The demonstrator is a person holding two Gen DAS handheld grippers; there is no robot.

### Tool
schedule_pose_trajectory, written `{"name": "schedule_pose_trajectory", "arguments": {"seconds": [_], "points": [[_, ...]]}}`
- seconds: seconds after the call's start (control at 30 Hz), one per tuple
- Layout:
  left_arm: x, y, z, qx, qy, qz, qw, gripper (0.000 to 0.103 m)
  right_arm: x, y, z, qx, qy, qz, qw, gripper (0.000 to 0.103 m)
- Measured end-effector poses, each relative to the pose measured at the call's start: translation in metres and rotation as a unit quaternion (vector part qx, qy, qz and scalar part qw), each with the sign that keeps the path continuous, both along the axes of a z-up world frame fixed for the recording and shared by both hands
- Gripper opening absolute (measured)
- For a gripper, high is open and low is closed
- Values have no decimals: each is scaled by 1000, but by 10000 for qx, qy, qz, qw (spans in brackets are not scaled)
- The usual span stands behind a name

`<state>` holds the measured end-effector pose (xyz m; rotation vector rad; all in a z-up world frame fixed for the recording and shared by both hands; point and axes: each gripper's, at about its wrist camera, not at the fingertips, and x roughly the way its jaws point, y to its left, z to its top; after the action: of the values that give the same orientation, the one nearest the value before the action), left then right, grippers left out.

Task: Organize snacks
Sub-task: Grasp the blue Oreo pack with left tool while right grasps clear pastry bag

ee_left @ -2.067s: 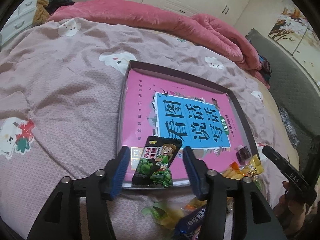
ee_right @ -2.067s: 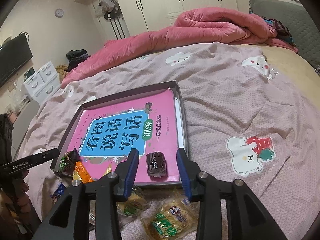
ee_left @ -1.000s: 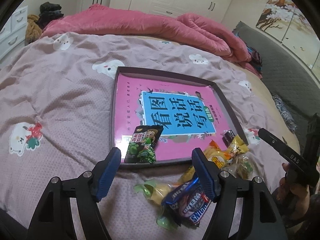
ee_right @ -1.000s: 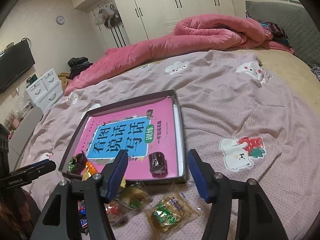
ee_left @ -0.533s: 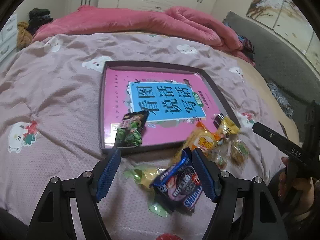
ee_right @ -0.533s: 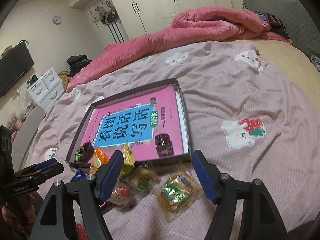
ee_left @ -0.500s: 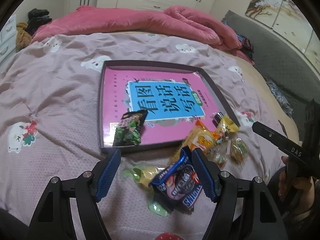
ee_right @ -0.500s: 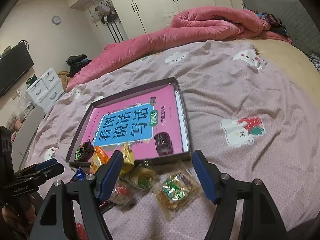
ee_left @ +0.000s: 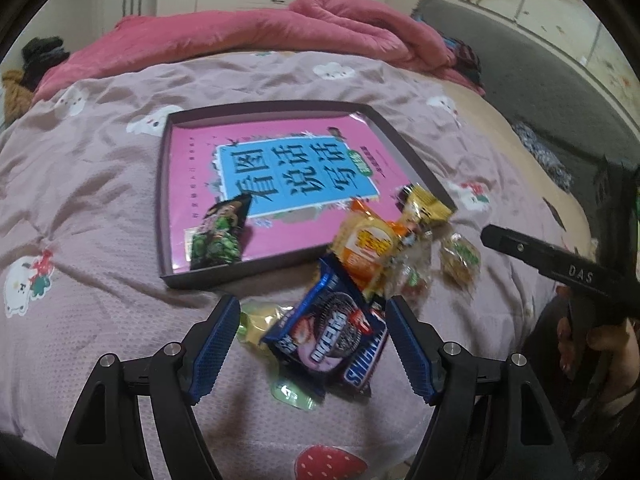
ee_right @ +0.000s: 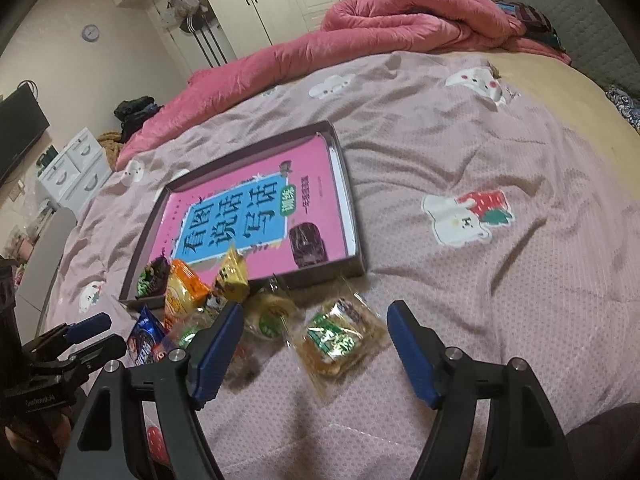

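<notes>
Holding two grippers over a bed (ee_left: 100,168) with a mauve cartoon-print cover, you are partway through sorting snacks into a shallow dark tray (ee_left: 162,184) lined with a pink and blue book cover. Your left gripper (ee_left: 312,344) stands wide open with nothing in its grasp, hovering over a blue Oreo packet (ee_left: 320,332) that lies on a Snickers bar (ee_left: 366,364) near the bed's near edge. Your right gripper (ee_right: 314,344) has just been opening and is also wide and empty; between its jaws, untouched, lies a clear-wrapped pastry with a green label (ee_right: 336,340).

Two snacks already sit in the tray: a black and green pea packet (ee_left: 220,232) at its near left corner, and a dark brown wrapped sweet (ee_right: 308,242) by its near right corner.

Most of the job looks unfinished. Loose on the bed just outside the tray's near edge remain an orange packet (ee_left: 364,248), a yellow packet (ee_left: 424,204) leaning on the tray rim, a round clear-wrapped cake (ee_right: 272,314), green-wrapped sweets (ee_left: 260,320), and the pieces under your grippers.
</notes>
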<state>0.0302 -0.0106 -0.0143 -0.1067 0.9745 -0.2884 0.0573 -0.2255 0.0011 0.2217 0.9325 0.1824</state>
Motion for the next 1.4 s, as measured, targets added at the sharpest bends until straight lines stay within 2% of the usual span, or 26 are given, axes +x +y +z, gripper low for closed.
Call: {"name": "schedule_pose_trajectory", "arguments": {"seconds": [0.23, 0.33, 0.5, 0.7, 1.07, 1.4], "points": [[-5, -14, -3, 224, -23, -357, 9991, 76, -1, 0, -5, -45, 153, 3, 9999, 75], [-5, -19, -7, 453, -63, -456, 9979, 76, -1, -2, -7, -19, 222, -50, 9997, 75], [-9, -34, -15, 1052, -181, -700, 9918, 77, 3, -7, -17, 32, 490, -131, 9987, 75], [-10, -41, -23, 1336, -203, -872, 9870, 77, 6, -5, -29, -13, 716, -82, 9974, 75], [-2, -36, -32, 1263, -100, -766, 9890, 76, 19, -7, -48, 170, 1054, -145, 9942, 76], [2, -33, -34, 1036, -55, -712, 9921, 77, 32, 3, -56, -25, 1103, 17, 9939, 81]]}}
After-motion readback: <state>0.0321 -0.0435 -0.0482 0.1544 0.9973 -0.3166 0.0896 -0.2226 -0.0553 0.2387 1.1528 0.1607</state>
